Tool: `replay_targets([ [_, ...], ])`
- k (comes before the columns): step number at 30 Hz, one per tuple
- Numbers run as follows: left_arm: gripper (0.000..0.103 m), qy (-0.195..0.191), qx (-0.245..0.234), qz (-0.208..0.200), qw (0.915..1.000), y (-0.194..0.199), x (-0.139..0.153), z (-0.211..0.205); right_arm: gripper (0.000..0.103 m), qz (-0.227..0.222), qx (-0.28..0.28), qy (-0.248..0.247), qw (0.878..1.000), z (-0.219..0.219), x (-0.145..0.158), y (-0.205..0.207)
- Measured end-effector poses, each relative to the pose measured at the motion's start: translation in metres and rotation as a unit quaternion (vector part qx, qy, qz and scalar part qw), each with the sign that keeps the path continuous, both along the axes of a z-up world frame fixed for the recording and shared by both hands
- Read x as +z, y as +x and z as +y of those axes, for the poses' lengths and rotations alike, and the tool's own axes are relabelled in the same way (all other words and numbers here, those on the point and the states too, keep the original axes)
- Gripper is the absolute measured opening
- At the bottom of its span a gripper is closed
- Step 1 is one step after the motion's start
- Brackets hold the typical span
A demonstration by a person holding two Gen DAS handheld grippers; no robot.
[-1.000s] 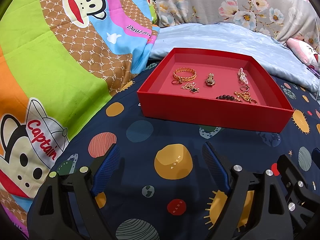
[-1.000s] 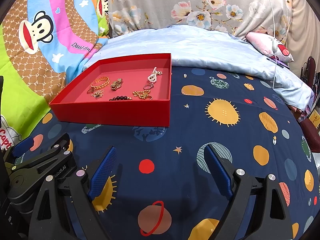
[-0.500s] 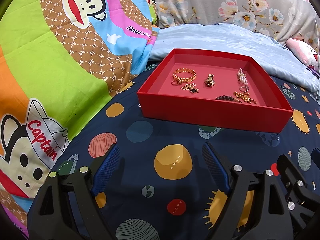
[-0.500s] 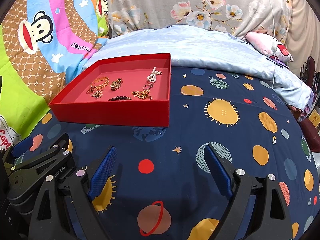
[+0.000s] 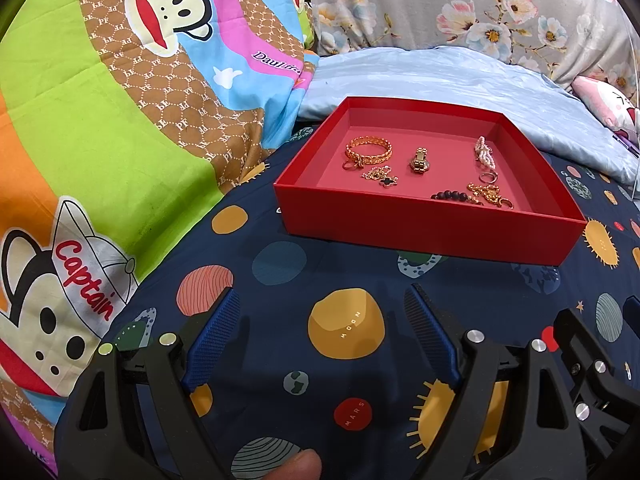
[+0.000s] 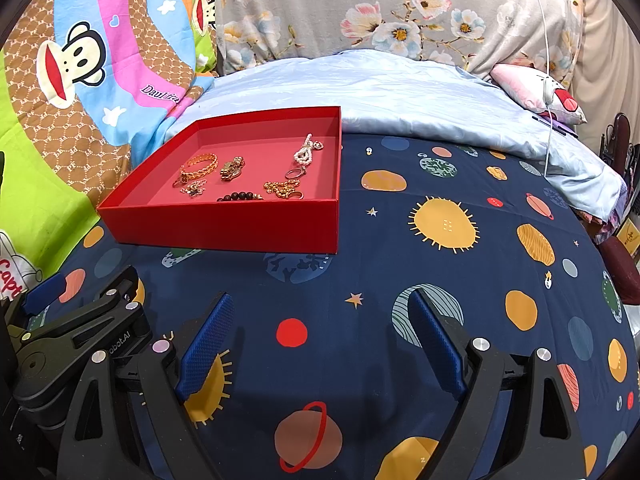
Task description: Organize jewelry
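Nothing has moved since the earlier frames: we keep both grippers still above the planet-print bedsheet point(image 6: 400, 240). The red tray point(image 5: 420, 228) lies flat ahead, so we judge it collects the jewelry: gold bracelet point(image 5: 368, 150), small watch point(image 5: 419, 160), pearl piece point(image 5: 485, 153), dark beads point(image 5: 450, 196). Our left gripper point(image 5: 322, 334) and right gripper point(image 6: 320, 338) stand spread wide, holding nothing and touching nothing.

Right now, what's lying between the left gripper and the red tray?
Only bare planet-print bedsheet lies between the left gripper and the red tray, seen in the left wrist view.
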State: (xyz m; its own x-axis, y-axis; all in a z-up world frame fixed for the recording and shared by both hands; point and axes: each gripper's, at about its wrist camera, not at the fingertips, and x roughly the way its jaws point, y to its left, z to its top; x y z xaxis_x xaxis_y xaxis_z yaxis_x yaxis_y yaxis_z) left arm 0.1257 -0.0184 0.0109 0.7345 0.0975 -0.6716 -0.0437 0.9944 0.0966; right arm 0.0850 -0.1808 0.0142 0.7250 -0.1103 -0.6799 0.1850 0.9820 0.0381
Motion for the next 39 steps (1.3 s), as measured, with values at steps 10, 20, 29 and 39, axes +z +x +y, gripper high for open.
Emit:
replay_targets([
  [10, 0.082, -0.007, -0.005, 0.004, 1.0, 0.0009, -0.0008, 0.0005, 0.087, 0.0, 0.0, 0.0, 1.0, 0.0001, -0.0001, 0.0001],
  [20, 0.081, 0.001, 0.0, -0.005, 1.0, -0.001, 0.0006, -0.0012, 0.087, 0.0, 0.0, 0.0, 1.0, -0.0001, -0.0003, 0.0001],
  [29, 0.081, -0.002, -0.003, -0.004, 1.0, -0.0009, 0.0003, -0.0011, 0.087, 0.0, 0.0, 0.0, 1.0, 0.0, -0.0002, 0.0001],
  [39, 0.081, -0.006, -0.007, -0.004, 1.0, -0.0013, -0.0002, -0.0016, 0.087, -0.001, -0.001, 0.002, 1.0, -0.001, -0.0005, 0.0002],
])
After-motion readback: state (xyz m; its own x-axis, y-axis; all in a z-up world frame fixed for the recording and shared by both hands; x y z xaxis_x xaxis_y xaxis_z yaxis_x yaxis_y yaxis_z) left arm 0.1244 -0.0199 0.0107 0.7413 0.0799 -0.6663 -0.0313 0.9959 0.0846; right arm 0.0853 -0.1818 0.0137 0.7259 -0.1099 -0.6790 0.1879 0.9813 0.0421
